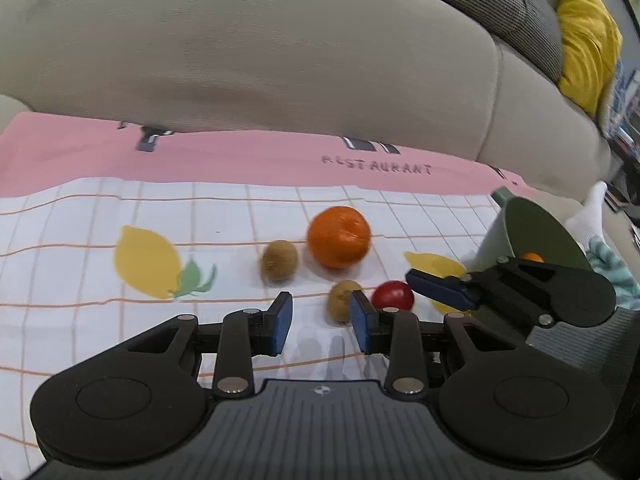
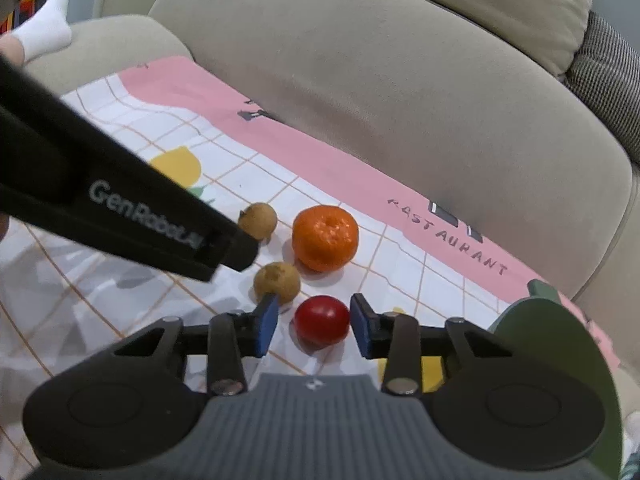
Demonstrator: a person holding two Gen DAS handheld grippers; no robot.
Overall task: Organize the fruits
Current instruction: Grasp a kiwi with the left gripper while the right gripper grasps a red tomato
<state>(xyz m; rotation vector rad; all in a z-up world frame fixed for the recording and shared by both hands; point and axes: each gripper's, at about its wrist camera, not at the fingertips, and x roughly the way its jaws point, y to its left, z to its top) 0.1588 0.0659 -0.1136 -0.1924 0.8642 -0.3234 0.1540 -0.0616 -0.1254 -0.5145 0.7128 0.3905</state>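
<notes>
The fruits sit on a printed cloth (white grid w/ lemon print, pink band along the far edge) spread over a beige sofa seat. Near the cloth's middle: an orange, w/ one brown kiwi just beside it on its left and a second kiwi nearer the front edge, apart from the orange. A red tomato lies just in front of the 2nd kiwi, close but whether touching I can't tell. The right gripper is down over the tomato, blue pads either side of it; a thin gap shows at each side, so jaws are narrow but apart, not clamped on it. The left pad's tip overlaps the 2nd kiwi in view. The left gripper hovers over the cloth's front part, jaws partway apart w/ nothing but bare cloth between them; the 2nd kiwi sits just past its right pad. A green bowl stands toward the cloth's right edge, and in the left wrist view something small and orange shows inside it. A white sock of a person rests on the sofa, off the cloth's left side.
</notes>
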